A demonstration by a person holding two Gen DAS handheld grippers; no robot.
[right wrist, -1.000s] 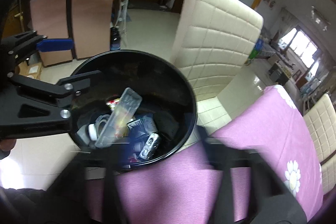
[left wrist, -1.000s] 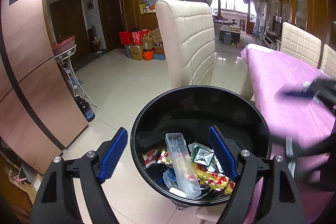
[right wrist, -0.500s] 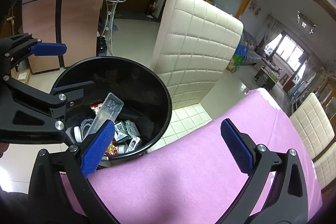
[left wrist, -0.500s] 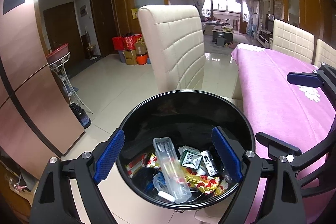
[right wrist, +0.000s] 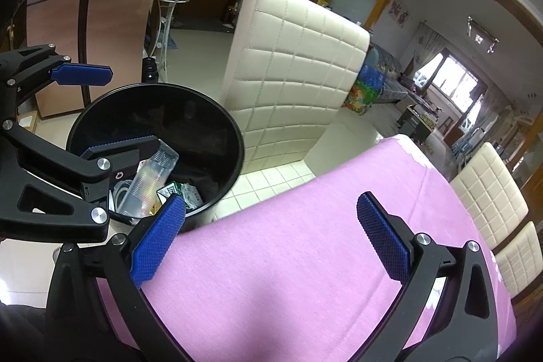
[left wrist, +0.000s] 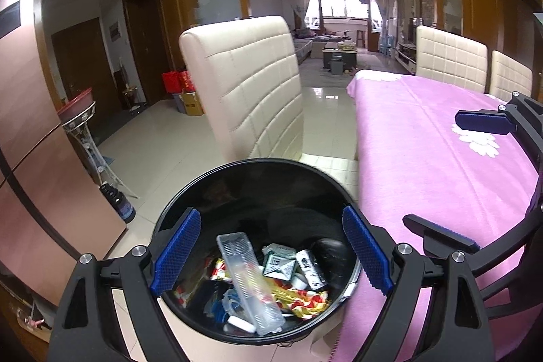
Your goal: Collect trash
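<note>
Trash [left wrist: 258, 280] in bin [left wrist: 237, 172], bottom pcs partly hidden.

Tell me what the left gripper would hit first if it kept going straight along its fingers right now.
Most likely the trash in the black bin: the left gripper, open and empty, points down into it, roughly at the clear plastic case lying on top. Depth is hard to judge, so it might meet the bin's near rim first.

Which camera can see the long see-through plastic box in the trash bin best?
The left wrist view: the clear plastic box lies in full sight on the trash in the black bin. In the right wrist view, the box is partly hidden behind the left hand-held gripper.
</note>
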